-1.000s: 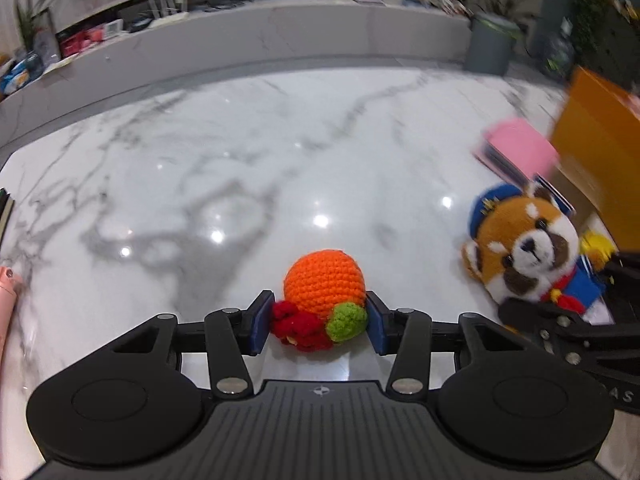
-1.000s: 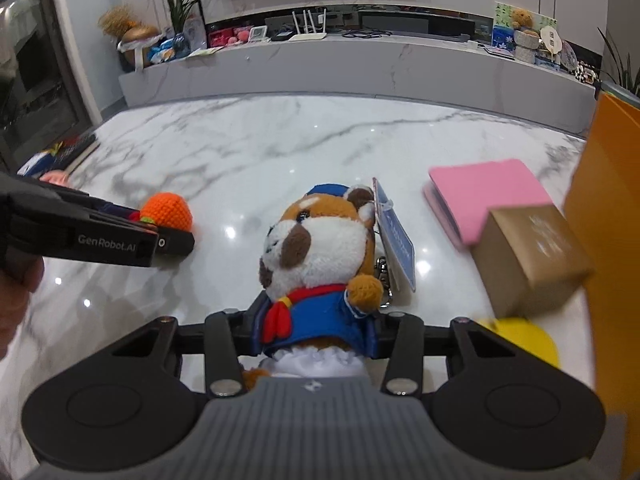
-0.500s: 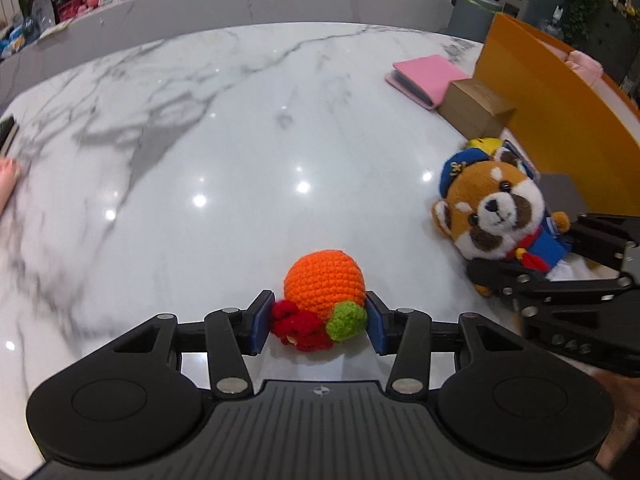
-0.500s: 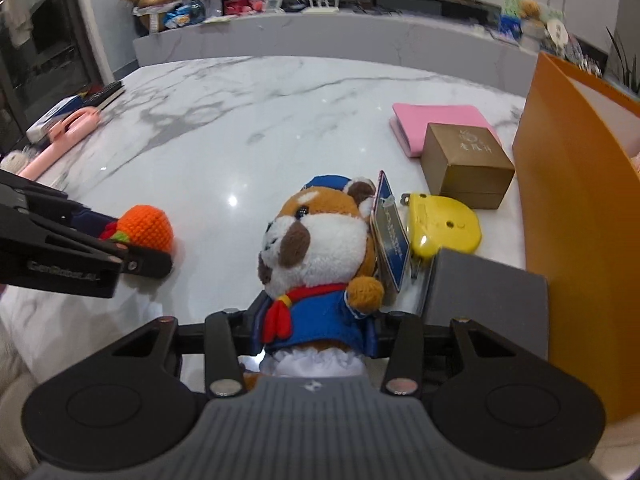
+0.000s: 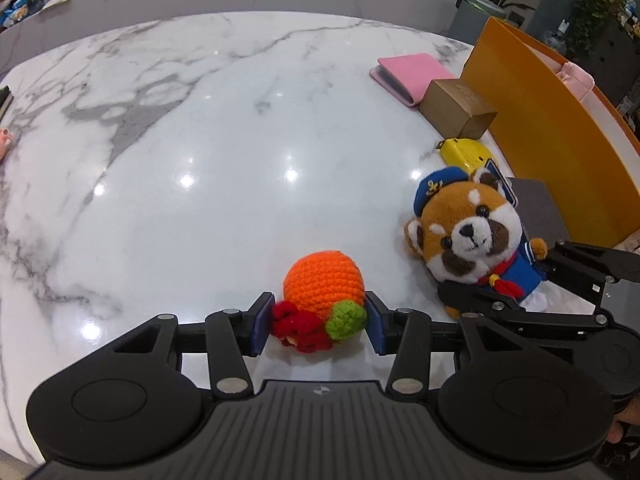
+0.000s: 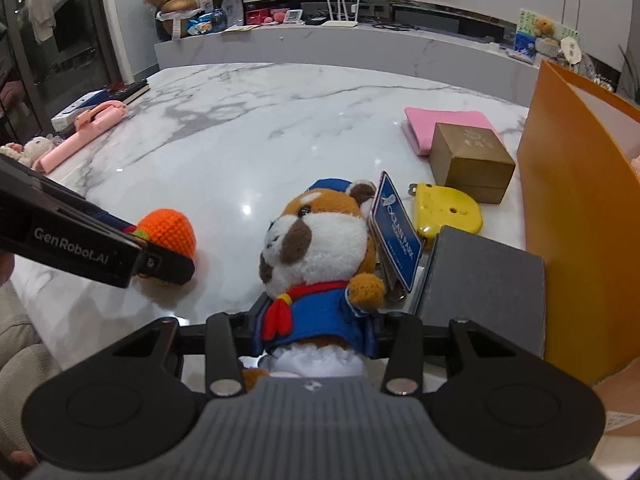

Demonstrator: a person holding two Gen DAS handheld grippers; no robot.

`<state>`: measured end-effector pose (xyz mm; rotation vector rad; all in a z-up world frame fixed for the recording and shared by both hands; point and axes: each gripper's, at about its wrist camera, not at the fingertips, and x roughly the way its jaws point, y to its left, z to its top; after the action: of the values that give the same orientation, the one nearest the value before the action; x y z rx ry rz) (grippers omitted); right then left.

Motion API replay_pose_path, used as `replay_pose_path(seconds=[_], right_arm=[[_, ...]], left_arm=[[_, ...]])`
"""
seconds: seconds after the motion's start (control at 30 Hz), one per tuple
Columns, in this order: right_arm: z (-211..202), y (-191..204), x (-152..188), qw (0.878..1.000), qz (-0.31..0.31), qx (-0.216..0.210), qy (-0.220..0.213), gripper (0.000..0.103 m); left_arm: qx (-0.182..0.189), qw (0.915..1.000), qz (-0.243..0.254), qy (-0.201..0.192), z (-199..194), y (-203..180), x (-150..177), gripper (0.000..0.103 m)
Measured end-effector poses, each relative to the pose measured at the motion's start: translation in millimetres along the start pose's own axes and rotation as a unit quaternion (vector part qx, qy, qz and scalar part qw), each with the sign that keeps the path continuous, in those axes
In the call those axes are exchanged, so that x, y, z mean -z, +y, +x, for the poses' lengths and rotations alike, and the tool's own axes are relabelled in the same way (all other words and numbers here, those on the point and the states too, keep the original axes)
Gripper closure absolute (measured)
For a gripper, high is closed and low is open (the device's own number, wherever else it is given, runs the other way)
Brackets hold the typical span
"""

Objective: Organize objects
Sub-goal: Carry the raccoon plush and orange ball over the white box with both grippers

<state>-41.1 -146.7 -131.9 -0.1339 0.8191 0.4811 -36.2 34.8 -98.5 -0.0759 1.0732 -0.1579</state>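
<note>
The left gripper [image 5: 318, 326] is clamped on a crocheted orange toy [image 5: 323, 286], its blue pads [image 5: 262, 322] pressing the red and green knitted parts at the toy's base. The toy sits low over a white marble table [image 5: 200, 140], near its front edge. To its right, the right gripper [image 6: 314, 330] is closed around the blue-jacketed body of a plush red panda [image 6: 320, 248] in a sailor cap, with a blue tag [image 6: 396, 232] hanging beside its head. Behind the panda lie a yellow case [image 6: 446, 210], a brown box [image 6: 470, 162] and a pink pouch [image 6: 444, 122]. A grey box [image 6: 484, 280] stands just beside the panda, against a tall orange bag [image 6: 580, 208].
</note>
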Motion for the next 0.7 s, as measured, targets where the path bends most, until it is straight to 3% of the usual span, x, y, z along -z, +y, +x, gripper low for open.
replay_pose_path(seconds=[0.23,0.53,0.7], right_arm=[[-12.3,-3.8,-4.4,0.999,0.013,-0.021,-0.022,0.062],[-56.1,-7.6,-26.2,0.997,-0.010,-0.002,-0.078,0.062],[-79.8,-21.9,-36.1,0.995,-0.004,0.010,-0.101,0.062]], left_arm=[[-0.012,0.9992,0.029,-0.026,-13.7,-18.9,-6.5,0.049],[0.002,0.9929,0.064,-0.100,-53.7,-54.2,-24.1,0.049],[0.009,0.9897,0.081,-0.118,-61.5,-76.1,-36.7,0.050]])
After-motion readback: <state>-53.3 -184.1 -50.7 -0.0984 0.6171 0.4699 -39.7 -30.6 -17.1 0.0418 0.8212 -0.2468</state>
